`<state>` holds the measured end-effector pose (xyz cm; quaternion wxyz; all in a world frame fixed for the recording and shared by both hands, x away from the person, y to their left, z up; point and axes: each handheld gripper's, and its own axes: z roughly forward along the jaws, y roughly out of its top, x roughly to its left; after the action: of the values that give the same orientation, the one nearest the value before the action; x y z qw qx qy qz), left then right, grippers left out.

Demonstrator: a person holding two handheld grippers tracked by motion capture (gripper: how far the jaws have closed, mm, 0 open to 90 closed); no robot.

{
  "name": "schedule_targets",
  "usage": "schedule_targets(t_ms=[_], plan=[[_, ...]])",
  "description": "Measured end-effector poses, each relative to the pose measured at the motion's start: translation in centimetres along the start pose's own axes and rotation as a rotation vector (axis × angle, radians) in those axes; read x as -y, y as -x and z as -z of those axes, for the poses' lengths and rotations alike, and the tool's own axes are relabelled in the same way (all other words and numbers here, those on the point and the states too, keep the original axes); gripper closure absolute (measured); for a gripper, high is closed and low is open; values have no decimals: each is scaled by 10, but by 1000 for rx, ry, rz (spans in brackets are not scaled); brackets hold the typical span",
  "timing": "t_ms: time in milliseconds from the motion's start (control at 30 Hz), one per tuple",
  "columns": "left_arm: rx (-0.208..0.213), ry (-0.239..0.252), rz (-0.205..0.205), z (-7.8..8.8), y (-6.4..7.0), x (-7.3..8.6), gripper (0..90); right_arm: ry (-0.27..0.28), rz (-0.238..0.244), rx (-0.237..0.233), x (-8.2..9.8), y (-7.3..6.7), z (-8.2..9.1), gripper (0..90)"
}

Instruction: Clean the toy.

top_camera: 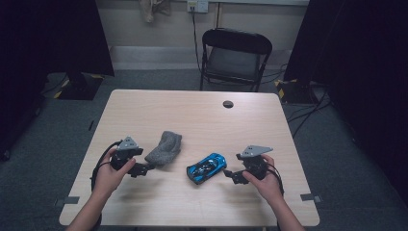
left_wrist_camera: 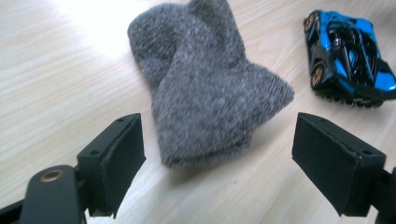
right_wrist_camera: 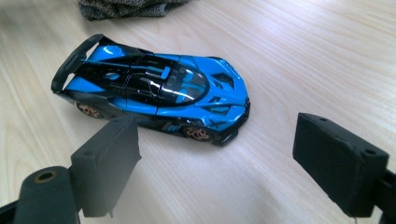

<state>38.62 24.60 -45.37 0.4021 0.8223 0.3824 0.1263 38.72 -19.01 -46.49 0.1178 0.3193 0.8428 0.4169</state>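
The grey sock (top_camera: 164,147) lies folded on the wooden table (top_camera: 192,115), a little left of the table's middle, and it serves here as the landmark. In the high view the left gripper (top_camera: 143,169) sits at the sock's near left corner, held low in the person's left hand (top_camera: 111,174), its tips just beside the fabric. In the left gripper view the jaws stand spread wide, one on each side of the sock's (left_wrist_camera: 205,84) near end, with the near edge of the fabric between them but neither pad pressing on it; bare wood shows between each pad and the cloth. The blue toy car (top_camera: 206,167) rests on its wheels to the right of the sock, near it but apart, lying at a slant across the table. The same car (left_wrist_camera: 350,58) appears in the left gripper view beyond the sock's right edge. The right gripper (top_camera: 231,175), held in the person's right hand (top_camera: 263,179), is on the far side of the car from the sock, just beside the car. In the right gripper view its jaws are spread wide and hold nothing; the car (right_wrist_camera: 159,91) lies just ahead of them, its nearer side close to one pad, and a strip of the sock (right_wrist_camera: 126,8) shows past the car.
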Motion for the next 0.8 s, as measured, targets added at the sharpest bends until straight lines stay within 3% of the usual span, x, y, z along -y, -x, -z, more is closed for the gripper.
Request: schedule_targets(t_ms=[800], plan=[[8,-34,21,10,-6,36,169,-9,-39,53,25,20,30,142]])
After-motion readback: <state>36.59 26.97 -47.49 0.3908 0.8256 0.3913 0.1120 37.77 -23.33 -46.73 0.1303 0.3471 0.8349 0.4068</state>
